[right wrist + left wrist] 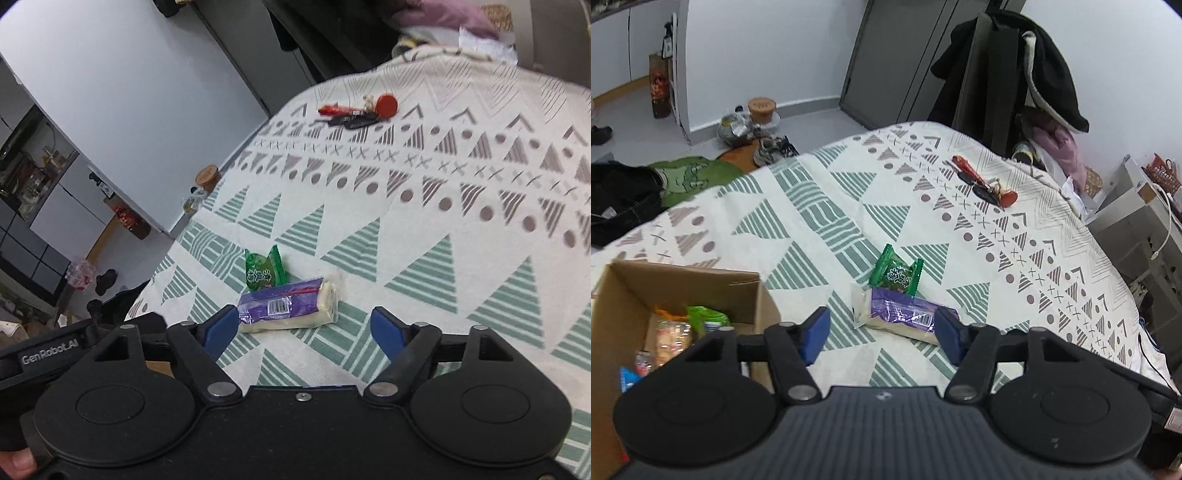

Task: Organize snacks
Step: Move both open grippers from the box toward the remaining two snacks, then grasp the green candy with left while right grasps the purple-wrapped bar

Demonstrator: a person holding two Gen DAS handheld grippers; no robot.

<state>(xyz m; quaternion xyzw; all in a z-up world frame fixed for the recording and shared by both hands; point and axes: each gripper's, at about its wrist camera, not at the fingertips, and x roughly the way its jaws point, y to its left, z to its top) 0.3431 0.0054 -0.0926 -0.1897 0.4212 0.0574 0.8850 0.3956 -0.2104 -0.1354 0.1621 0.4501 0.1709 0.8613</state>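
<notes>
Currently, surface: I see a bed spread (960,221) with a white cover printed in green striped triangles and grey-mauve dots and crosses; it carries all the loose items.
Purple snack: a purple-wrapped pack (905,314) with a pale, clear-wrapped body lies flat on the spread; in the right wrist view (284,304) its barcode faces up.
Green snack: a small green packet (895,273) lies just behind the purple one, its lower edge touching or overlapping it; it also shows in the right wrist view (264,271).
Box: an open cardboard box (746,291) stands on the spread to the left of the snacks, holding several packets, one orange-topped and one green.
Left gripper: I read the left gripper (882,338) as spread, jaws apart, pointing down at the spread; the blue pad (947,334) on its right side overlaps one end of the purple pack, and I cannot tell whether it touches. Nothing is pinched.
Right gripper: the right gripper (306,328) is spread wider, holding nothing; the purple pack lies just ahead of the gap, nearer its left blue pad (219,328).
Other items: a bunch of keys with red tags (986,182) lies well apart, near the far edge.
Person: a fingertip shows at the lower left corner of the right wrist view.
</notes>
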